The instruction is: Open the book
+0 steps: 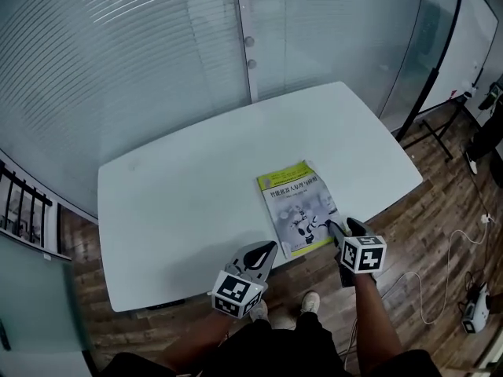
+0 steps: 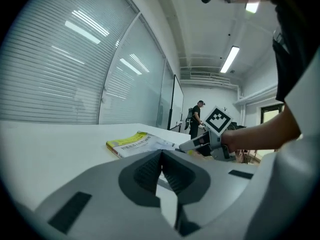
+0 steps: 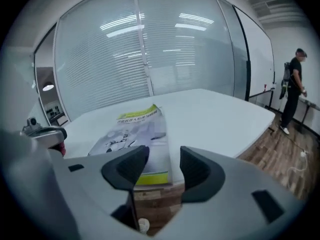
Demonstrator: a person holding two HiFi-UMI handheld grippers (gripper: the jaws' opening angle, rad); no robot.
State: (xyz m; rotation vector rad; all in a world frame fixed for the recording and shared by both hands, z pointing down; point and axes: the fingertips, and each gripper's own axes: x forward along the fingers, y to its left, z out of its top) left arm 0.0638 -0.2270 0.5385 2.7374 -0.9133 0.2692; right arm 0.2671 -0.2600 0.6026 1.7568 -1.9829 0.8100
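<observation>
A closed book (image 1: 297,206) with a yellow-green and white cover lies flat near the front edge of the white table (image 1: 181,187). My right gripper (image 1: 339,228) sits at the book's near right corner, jaws open. In the right gripper view the book (image 3: 135,139) shows through the gap of that gripper (image 3: 164,159), and the pads do not press on it. My left gripper (image 1: 267,251) hovers at the table's front edge, left of the book, shut with nothing in it (image 2: 161,156). From there the book (image 2: 135,142) and the right gripper (image 2: 207,141) are visible ahead.
A glass wall with blinds (image 1: 157,45) runs behind the table. Wooden floor with a white cable (image 1: 440,281) lies to the right. A whiteboard stand (image 1: 428,93) is at the far right. A person (image 3: 295,89) stands far off across the room.
</observation>
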